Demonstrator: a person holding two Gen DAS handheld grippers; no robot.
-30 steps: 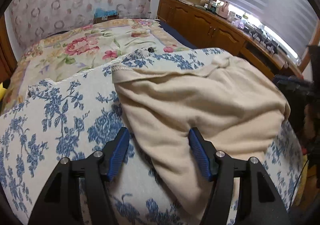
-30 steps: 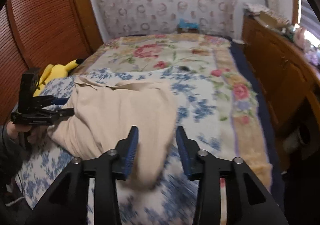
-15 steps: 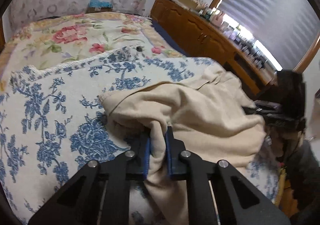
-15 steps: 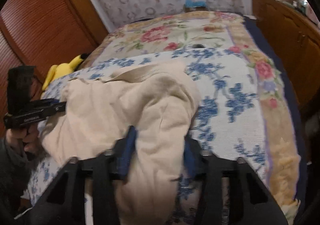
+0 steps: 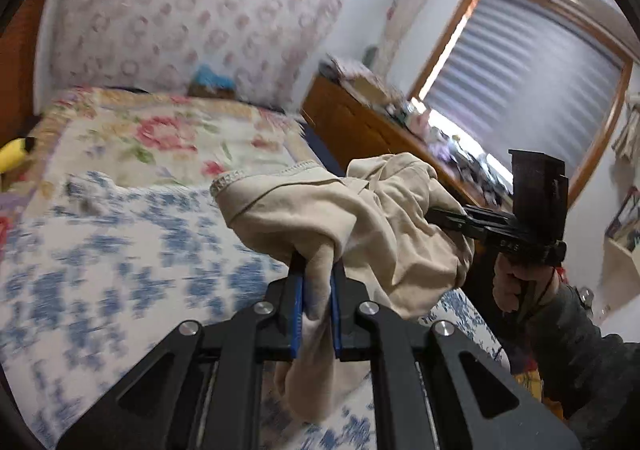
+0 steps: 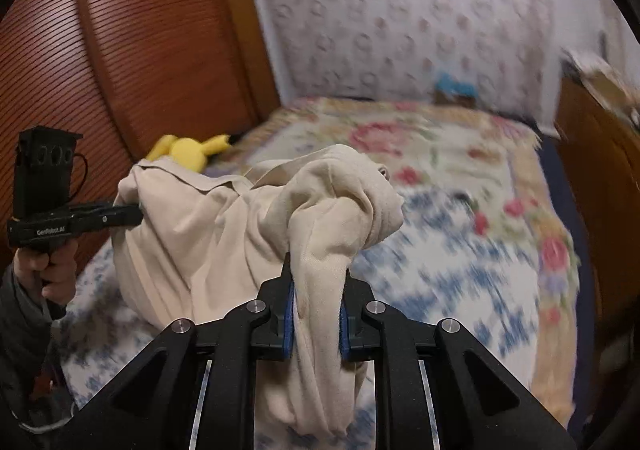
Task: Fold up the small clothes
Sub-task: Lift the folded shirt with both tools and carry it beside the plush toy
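Beige garment point(image 5: 360, 218) hangs bunched between our two grippers, lifted above the bed point(image 5: 120, 270); whether its lowest folds touch the blue-flowered cover we cannot tell.

Left gripper point(image 5: 316, 290): the blue-padded fingers point(image 5: 297, 310) are nearly together, pinching a thick fold of the cloth. A tail of fabric droops below the pads, and a stitched hem sticks out toward the left in the left wrist view.

Right gripper point(image 6: 316, 290): its jaws are closing, with a gathered wad of the same cloth between the pads point(image 6: 289, 324), which already press on it from both sides. Fabric bulges above them and hangs down beneath.

From the left wrist view we see the right gripper to the right, its tips buried in cloth, held by a hand point(image 5: 510, 286) in a dark sleeve. From the right wrist view we see the left gripper at the left edge, likewise buried, with its hand point(image 6: 52, 266) under it.

Surroundings: yellow plush toy point(image 6: 188, 150) at the far side of the bed beside a louvred wooden door point(image 6: 120, 50); wooden dresser point(image 5: 360, 130) under a window with blinds point(image 5: 520, 82). Background is motion-blurred in both views.
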